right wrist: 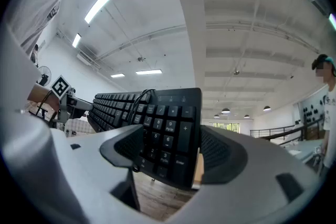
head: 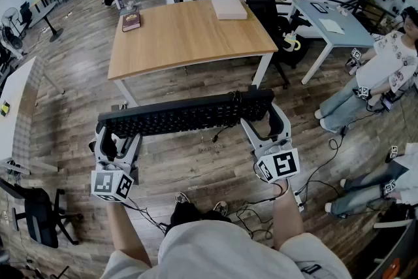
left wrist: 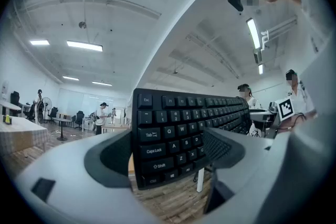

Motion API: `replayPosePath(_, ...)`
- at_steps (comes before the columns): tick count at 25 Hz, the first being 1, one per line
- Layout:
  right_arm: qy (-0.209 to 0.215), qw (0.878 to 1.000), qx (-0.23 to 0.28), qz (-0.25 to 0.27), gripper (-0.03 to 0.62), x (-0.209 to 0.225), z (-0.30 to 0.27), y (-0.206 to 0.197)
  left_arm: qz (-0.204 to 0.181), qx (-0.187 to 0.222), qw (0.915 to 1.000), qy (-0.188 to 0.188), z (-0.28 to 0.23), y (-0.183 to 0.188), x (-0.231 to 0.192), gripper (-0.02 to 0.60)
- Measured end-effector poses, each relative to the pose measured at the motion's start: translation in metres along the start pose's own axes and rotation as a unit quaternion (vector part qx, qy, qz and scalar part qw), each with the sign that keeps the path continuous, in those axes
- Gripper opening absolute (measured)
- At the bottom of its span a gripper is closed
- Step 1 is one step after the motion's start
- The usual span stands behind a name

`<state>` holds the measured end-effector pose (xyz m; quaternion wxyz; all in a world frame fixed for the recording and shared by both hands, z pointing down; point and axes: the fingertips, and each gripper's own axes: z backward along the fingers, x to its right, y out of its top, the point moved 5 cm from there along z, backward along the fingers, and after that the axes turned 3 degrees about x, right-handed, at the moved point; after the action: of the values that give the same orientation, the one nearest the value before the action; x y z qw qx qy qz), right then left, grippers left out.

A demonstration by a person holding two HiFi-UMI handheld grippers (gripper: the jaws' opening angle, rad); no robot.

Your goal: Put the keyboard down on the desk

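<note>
The wooden floor [head: 72, 82] is taking up most of the head view. On it a counter [head: 189, 32] with a light wooden top is standing, ahead of the person. The keyboard [head: 186, 115] is not lying on the counter. It is hanging in the air over the floor, just before the near edge of the counter. Its long side is running across the view and its keys are facing up.

The left gripper [head: 119, 135] is holding the left end of the keyboard. In the left gripper view its fingers [left wrist: 220, 147] are standing wide and are clamping on the keyboard across its short side, at the Esc, Tab and Caps Lock keys. The right gripper [head: 266, 122] is holding the right end. In the right gripper view its fingers [right wrist: 123, 147] are also standing wide and are pressing on the number pad part from both edges.

On the counter a white box [head: 229, 7] is lying near the far right corner, and a dark book [head: 131, 21] is lying at the far left edge, well apart from the box. A thin cable [head: 219, 134] is hanging down from the keyboard, under its right half.
</note>
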<state>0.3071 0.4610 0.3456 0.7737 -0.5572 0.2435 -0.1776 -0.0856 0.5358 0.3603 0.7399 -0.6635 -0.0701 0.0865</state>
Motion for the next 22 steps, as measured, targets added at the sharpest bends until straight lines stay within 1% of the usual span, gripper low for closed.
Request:
replayPosePath(7, 0.003, 1.0, 0.012, 0.001, 0.334, 0.006, 0.002, 0.006, 0.0, 0.007, 1.0, 0.004, 0.001, 0.005, 0.007, 0.42)
replayPosePath(14, 0.015, 1.0, 0.011, -0.002, 0.332, 0.009, 0.008, -0.001, 0.005, -0.002, 0.9998, 0.017, 0.008, -0.002, 0.017, 0.42)
replayPosePath(19, 0.014, 1.0, 0.001, -0.004, 0.331, 0.004, -0.004, -0.012, 0.007, -0.009, 0.9998, 0.014, 0.002, -0.012, 0.002, 0.42)
replayPosePath(22, 0.007, 1.0, -0.001, 0.0, 0.331, 0.005, -0.018, -0.019, 0.009, -0.006, 0.9999, 0.007, -0.014, -0.018, -0.01, 0.42)
